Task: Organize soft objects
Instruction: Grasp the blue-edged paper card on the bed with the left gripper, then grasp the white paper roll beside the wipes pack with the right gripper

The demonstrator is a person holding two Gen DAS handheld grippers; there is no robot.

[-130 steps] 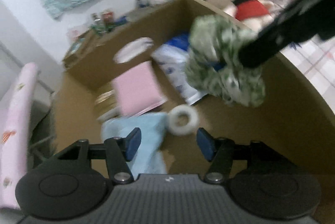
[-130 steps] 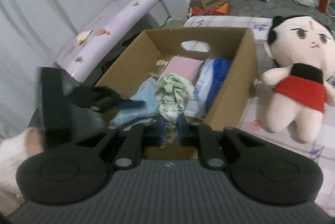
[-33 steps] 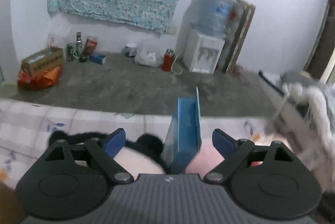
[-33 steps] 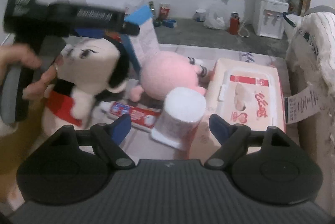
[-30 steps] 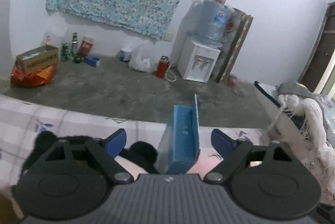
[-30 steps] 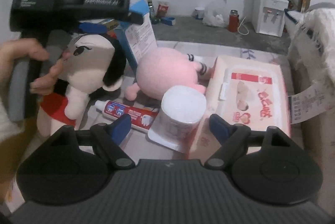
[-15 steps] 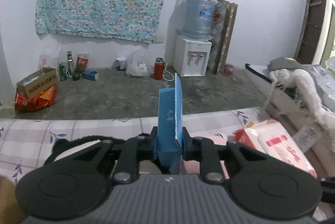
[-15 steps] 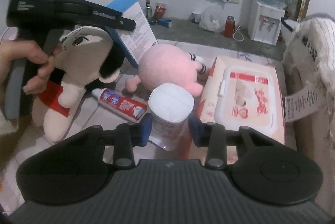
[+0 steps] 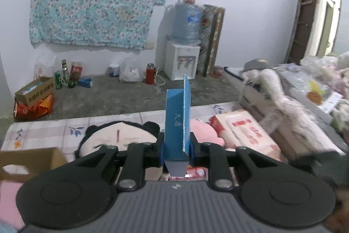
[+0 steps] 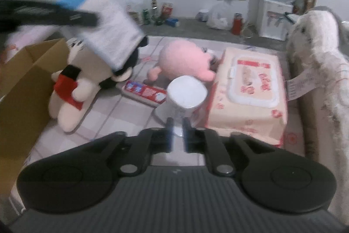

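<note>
left tool (image 9: 176, 151) clamps blue box (image 9: 177, 121) | right tool (image 10: 176, 131) pinches white roll (image 10: 185, 97)

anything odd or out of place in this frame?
Yes. The task is soft objects, but the left tool is shut on a stiff blue-and-white carton, held tilted over the black-haired plush doll. The right tool pinches only the loose plastic wrap of the white tissue roll.
</note>
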